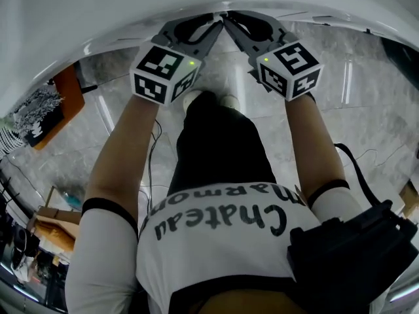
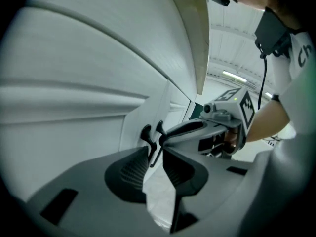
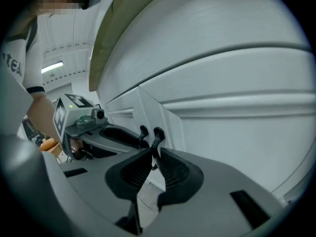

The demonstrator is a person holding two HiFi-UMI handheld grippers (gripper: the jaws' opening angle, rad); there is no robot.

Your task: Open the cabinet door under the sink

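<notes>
Two black handles stand side by side where the two white cabinet doors (image 2: 74, 112) meet. My left gripper (image 2: 154, 152) is shut on the left door handle (image 2: 146, 134), whose stem runs down between the pads. My right gripper (image 3: 152, 152) is shut on the right door handle (image 3: 158, 134). Each gripper shows in the other's view, reaching in from the side: the right gripper (image 2: 162, 138) and the left gripper (image 3: 143, 141). In the head view both grippers (image 1: 213, 26) (image 1: 230, 25) point tip to tip under the sink counter's rim (image 1: 98, 18), which hides the handles. Whether the doors stand ajar I cannot tell.
The person stands close to the cabinet, legs and feet (image 1: 209, 100) on a grey marble floor (image 1: 366, 110). An orange board and cardboard boxes (image 1: 65, 103) lie at the left. A thin cable (image 1: 156, 142) trails over the floor by the left leg.
</notes>
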